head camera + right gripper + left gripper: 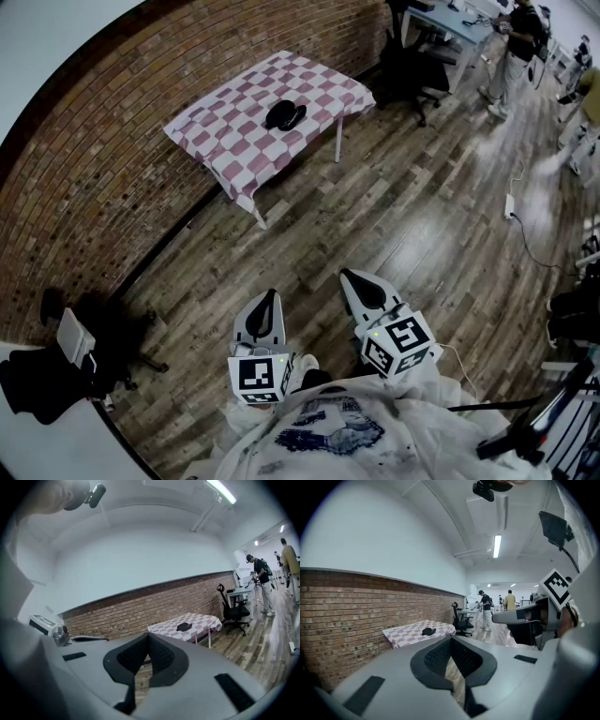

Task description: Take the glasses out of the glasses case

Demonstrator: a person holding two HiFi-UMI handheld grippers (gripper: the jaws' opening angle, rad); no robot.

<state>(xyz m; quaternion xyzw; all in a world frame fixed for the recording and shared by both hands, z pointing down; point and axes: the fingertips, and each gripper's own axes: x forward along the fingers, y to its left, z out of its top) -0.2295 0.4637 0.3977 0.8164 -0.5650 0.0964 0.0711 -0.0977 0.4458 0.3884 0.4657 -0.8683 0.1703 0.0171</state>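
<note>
**Walk in first, open the claws later**

The left claw (451, 640) has its pads pressed together with nothing between them. The right claw (148, 636) is the same, tips meeting and empty. Both are held close to the person's chest, pointing a little below level over the wooden floor (403, 220).

Well beyond them, the glasses case (285, 115) lies as a small dark shape near the middle of the desk (234, 161). The desk wears a pink-and-white checked cloth and stands beside the brick wall (103, 150). From here it is too small to tell whether the lid is up or whether any glasses show.

The step in hand, as I judge it, is the approach. Walk up until the desk's near edge is square in front and the case sits between the two claws. Open them only once they are over the cloth.

One claw should probably pin the base while the other raises the lid. The free claw can then take the glasses by the bridge or a temple, not the lenses. The cloth may slide, so press straight down. An office chair (412, 67) stands past the desk's far end, so keep clear of it.
</note>
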